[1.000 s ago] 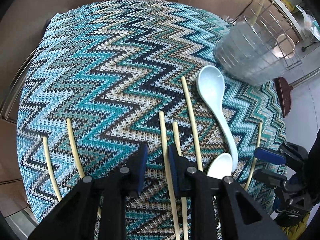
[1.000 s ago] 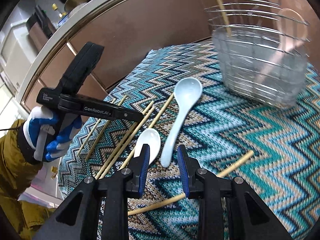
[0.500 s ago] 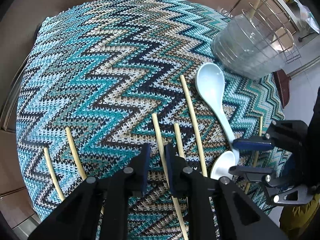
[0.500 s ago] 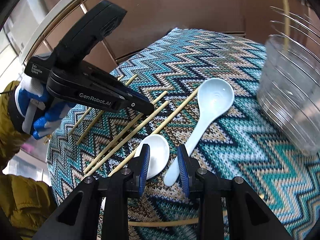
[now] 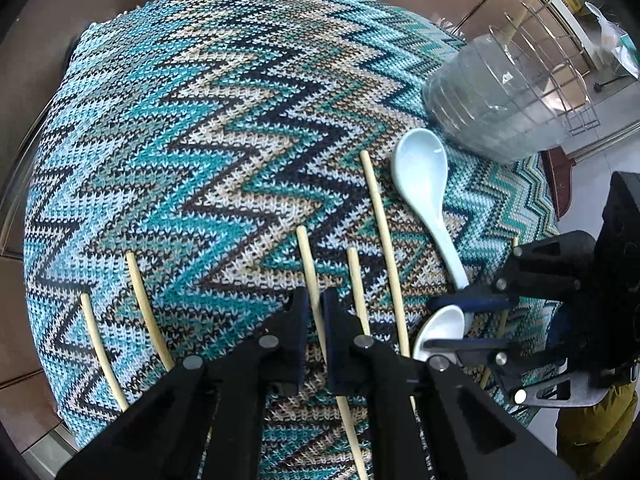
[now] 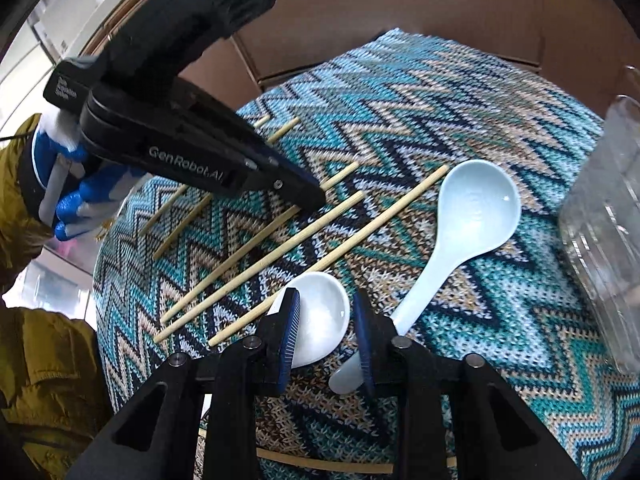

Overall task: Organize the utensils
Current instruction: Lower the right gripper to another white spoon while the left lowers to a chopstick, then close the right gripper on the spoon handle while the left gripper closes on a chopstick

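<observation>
Chopsticks and spoons lie loose on a zigzag-knit cloth, with both grippers low over them. Left gripper: jaws drawn close together around one chopstick, which runs lengthwise through the narrow gap; whether the pads actually press it cannot be told. Just to its right, two more chopsticks, a short-showing one and a longer one, roughly parallel. Further left on the cloth, well apart from these, another pair of chopsticks. Right gripper: jaws apart, gripping nothing, straddling the right half of a small white spoon's bowl, with the handle end of a large pale-blue spoon just beside its right finger. Large spoon lies bowl upward, bowl end pointing toward a clear plastic container seated in a wire rack at the cloth's far right corner; one chopstick stands upright inside the container. A single chopstick lies crosswise beneath the right gripper. Blue-gloved hand holds the left gripper's handle.
</observation>
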Demonstrator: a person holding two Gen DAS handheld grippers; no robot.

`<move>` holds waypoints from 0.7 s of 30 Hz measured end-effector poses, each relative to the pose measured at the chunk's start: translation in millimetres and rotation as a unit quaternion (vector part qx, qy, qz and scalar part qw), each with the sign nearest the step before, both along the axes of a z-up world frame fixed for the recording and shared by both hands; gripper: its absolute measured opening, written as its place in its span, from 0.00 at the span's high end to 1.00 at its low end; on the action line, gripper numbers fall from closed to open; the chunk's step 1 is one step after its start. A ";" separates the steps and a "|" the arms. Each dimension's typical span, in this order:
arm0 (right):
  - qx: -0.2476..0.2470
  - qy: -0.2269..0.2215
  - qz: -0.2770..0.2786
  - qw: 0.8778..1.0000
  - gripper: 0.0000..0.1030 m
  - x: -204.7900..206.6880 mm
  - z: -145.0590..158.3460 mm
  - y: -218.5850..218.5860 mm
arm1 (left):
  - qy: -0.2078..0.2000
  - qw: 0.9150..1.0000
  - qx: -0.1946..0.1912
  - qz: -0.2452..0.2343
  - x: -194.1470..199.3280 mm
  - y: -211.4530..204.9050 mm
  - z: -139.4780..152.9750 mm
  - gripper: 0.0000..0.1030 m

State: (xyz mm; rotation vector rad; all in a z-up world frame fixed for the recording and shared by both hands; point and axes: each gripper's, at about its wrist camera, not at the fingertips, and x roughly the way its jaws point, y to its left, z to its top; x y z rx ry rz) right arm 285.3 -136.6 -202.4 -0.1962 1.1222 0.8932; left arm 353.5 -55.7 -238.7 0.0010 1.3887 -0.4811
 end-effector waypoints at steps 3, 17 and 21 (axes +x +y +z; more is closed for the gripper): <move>0.005 -0.003 -0.004 1.000 0.90 0.8 -0.1 -0.7 | -0.007 1.000 -0.002 0.005 -6.9 -3.3 -0.3 0.95; -0.003 -0.082 -0.048 0.995 0.99 -35.8 48.8 -11.1 | -0.099 0.995 -0.025 0.014 -63.0 2.7 49.8 0.96; -0.004 -0.075 -0.066 0.995 0.96 -34.6 50.3 -13.5 | -0.112 0.993 -0.039 0.023 -74.9 11.8 64.3 0.96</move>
